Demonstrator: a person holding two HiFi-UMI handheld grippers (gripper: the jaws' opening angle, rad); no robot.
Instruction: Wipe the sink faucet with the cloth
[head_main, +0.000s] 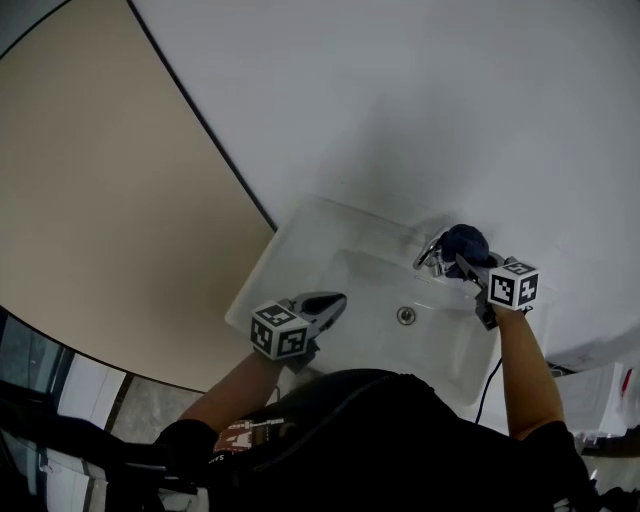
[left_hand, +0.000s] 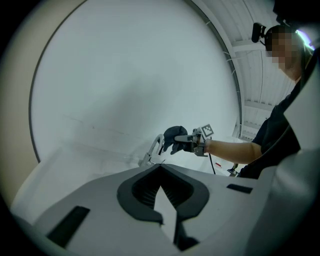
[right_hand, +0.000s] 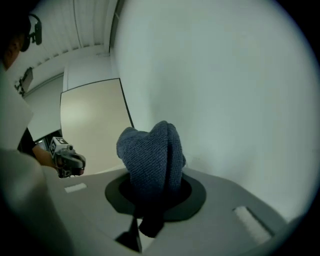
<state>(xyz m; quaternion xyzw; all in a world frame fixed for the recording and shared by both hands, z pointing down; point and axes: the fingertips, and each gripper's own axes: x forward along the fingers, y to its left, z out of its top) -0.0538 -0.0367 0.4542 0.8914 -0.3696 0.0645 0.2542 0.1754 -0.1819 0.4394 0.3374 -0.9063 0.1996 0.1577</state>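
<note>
My right gripper (head_main: 472, 270) pinches the blue knit cloth (right_hand: 150, 160), which bulges ahead of its jaws beside the faucet (head_main: 430, 252); my left gripper (left_hand: 160, 167) has its jaws together.

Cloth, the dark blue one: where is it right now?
In the head view, the cloth is on the right, bunched in the right gripper's jaws. It is right by the faucet at the back of the sink.

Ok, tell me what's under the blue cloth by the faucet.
The chrome faucet spout pokes out beside the cloth, which is clamped in the right gripper. Whatever lies directly beneath the cloth is covered.
</note>
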